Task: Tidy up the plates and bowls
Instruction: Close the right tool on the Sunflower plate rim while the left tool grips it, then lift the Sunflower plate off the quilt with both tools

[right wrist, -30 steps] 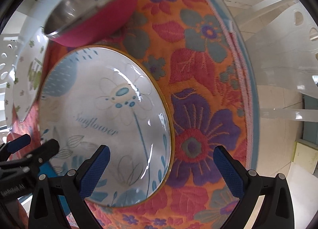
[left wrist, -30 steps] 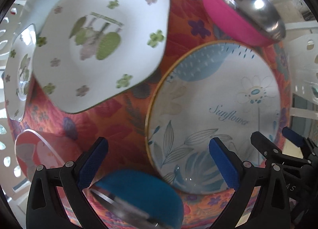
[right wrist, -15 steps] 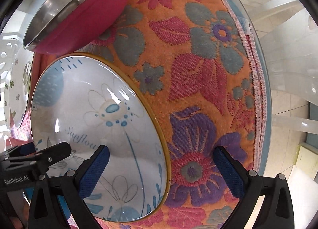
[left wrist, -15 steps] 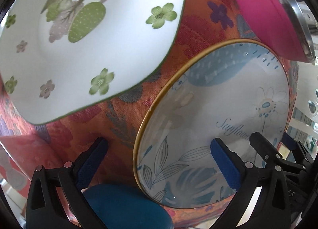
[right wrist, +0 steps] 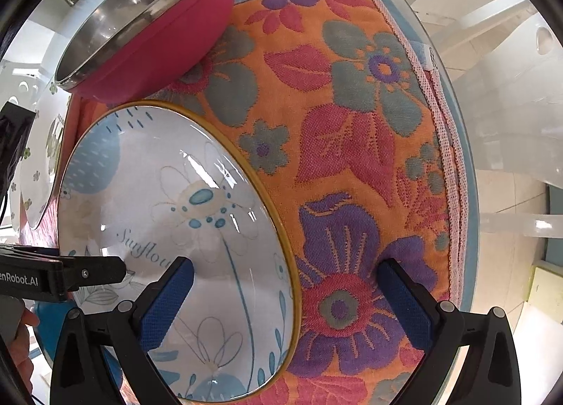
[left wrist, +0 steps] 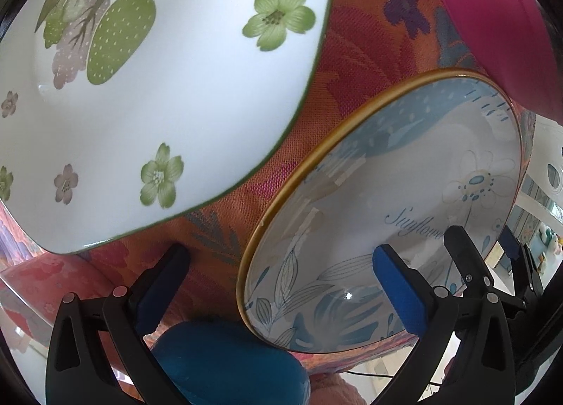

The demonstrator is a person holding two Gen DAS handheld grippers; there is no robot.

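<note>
A round Sunflower plate (left wrist: 404, 201) with a gold rim lies on the floral cloth; it also shows in the right wrist view (right wrist: 169, 229). My left gripper (left wrist: 278, 282) is open and straddles its left rim. My right gripper (right wrist: 285, 296) is open and straddles its right rim. A white plate with green flowers (left wrist: 158, 81) lies to the left, seen at the far left of the right wrist view (right wrist: 38, 179). A pink bowl with a steel inside (right wrist: 155, 25) stands behind; its pink side shows in the left wrist view (left wrist: 499, 18).
A blue bowl (left wrist: 228, 362) sits low under my left gripper. The orange floral cloth (right wrist: 352, 123) covers the glass table. A pink patterned dish (left wrist: 35, 285) lies at the lower left. White chairs (right wrist: 510, 53) stand beyond the table edge on the right.
Both grippers have moved down and forward toward the Sunflower plate, which now fills more of both views. Their jaws stay open.
</note>
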